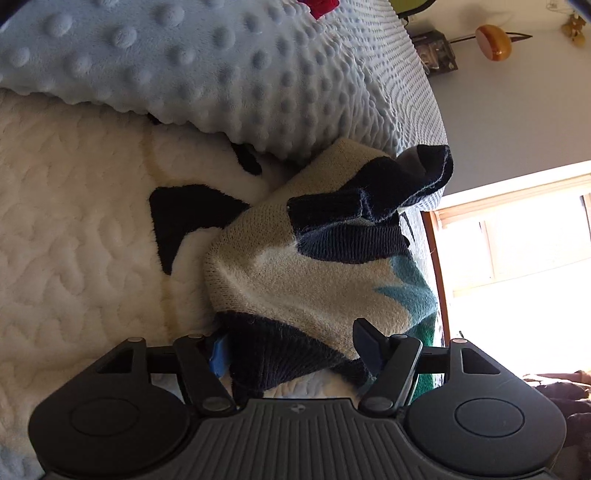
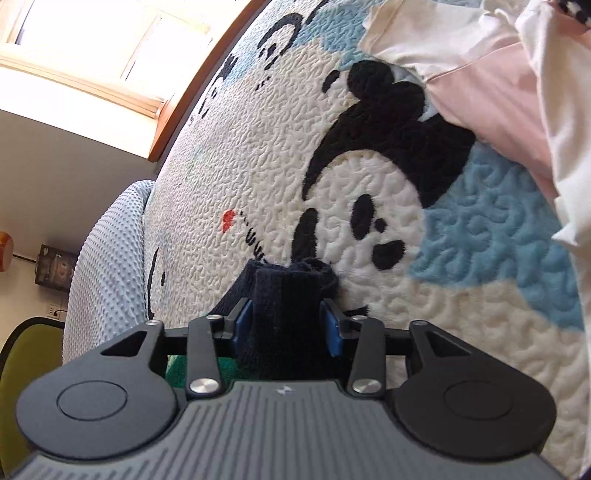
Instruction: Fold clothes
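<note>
The sweater [image 1: 295,280], beige knit with navy trim and a teal patch, lies bunched on the blanket [image 1: 74,229], a white quilted one with black cartoon figures. A dotted blue pillow [image 1: 207,70] presses against the sweater's far side, and a red item [image 1: 325,7] sits beyond the pillow.

The left gripper [image 1: 295,354] has its jaws spread wide around the sweater's navy hem; the blue pads stand clear of the cloth, so it is released. The right gripper [image 2: 286,325] has its jaws partly apart with a navy fold [image 2: 286,295] of the sweater filling the gap between the blue pads; it appears to be grasping that fold.

In the right wrist view a pink and white garment [image 2: 491,96] covers the blanket's upper right. Between it and the gripper the blanket lies bare. The bed's wooden edge [image 2: 184,110] runs along the upper left, with the window [image 2: 92,48] beyond it and a green chair [image 2: 26,354] lower down.
</note>
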`<state>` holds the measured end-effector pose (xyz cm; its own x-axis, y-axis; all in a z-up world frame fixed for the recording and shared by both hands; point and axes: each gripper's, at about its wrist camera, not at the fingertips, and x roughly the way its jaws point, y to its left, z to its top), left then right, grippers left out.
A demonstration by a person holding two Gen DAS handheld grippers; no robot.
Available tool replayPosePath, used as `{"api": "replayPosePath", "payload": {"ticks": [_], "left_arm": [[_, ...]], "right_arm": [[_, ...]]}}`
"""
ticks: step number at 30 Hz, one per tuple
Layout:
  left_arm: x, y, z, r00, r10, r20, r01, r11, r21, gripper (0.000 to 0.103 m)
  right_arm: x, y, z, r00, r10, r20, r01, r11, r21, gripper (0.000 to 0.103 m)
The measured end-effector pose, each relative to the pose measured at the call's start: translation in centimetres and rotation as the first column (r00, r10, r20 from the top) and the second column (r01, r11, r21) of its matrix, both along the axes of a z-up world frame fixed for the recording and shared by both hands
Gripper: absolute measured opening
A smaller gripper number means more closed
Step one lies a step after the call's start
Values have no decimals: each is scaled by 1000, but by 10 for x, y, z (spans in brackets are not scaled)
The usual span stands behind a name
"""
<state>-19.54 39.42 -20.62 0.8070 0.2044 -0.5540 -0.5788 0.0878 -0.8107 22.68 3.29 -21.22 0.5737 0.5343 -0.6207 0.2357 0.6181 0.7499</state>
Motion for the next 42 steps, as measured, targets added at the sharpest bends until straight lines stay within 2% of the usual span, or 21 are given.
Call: {"api": "replayPosePath", "payload": {"ticks": [3,5,6,7,8,12,17,19,22,26,28,34,38,41,42], "left_arm": [[-2,3,-3,997,65,47,-61,996,-67,72],[-3,4,-6,992,97,77,-89,991,-101,67],[-2,4,-6,993,88,77,-80,992,-97,49],[-1,5,-5,995,71,74,-64,994,-87,20],[1,6,-4,996,53,71,-48,996,-77,13],[1,13,25,998,-15,60,15,1000,-4,12],[4,44,90,992,-50,113,48,999,19,8],[25,66,125,987,-87,134,82,996,46,8],[72,95,179,976,-174,135,158,980,122,8],[133,120,244,967,-229,108,206,959,192,8],[153,127,272,965,-230,126,199,955,221,8],[188,148,349,947,-179,268,112,963,246,8],[187,145,366,925,-219,311,146,960,239,8],[163,130,344,906,-274,323,217,955,200,8],[148,123,325,907,-289,307,245,954,173,8]], "right_arm": [[2,13,9,999,21,38,-19,998,-52,17],[2,14,13,999,21,47,-18,998,-62,14],[1,14,15,999,23,46,-20,997,-73,12],[0,14,19,998,34,53,-29,995,-94,12],[-1,15,23,997,46,60,-39,992,-117,11],[-12,14,48,990,105,91,-88,981,-172,10],[-11,-6,107,988,108,113,-95,989,-117,9],[-1,-12,141,987,89,135,-78,993,-91,8],[14,-8,197,977,99,189,-78,990,-116,8],[28,-1,266,962,100,254,-68,989,-134,8],[34,0,299,953,85,292,-47,990,-134,8],[33,-17,384,914,45,403,0,994,-110,8],[1,-43,415,882,79,464,-27,993,-117,8],[-41,-76,399,893,77,444,-37,995,-96,8],[-57,-87,390,899,76,432,-40,995,-91,8]]}}
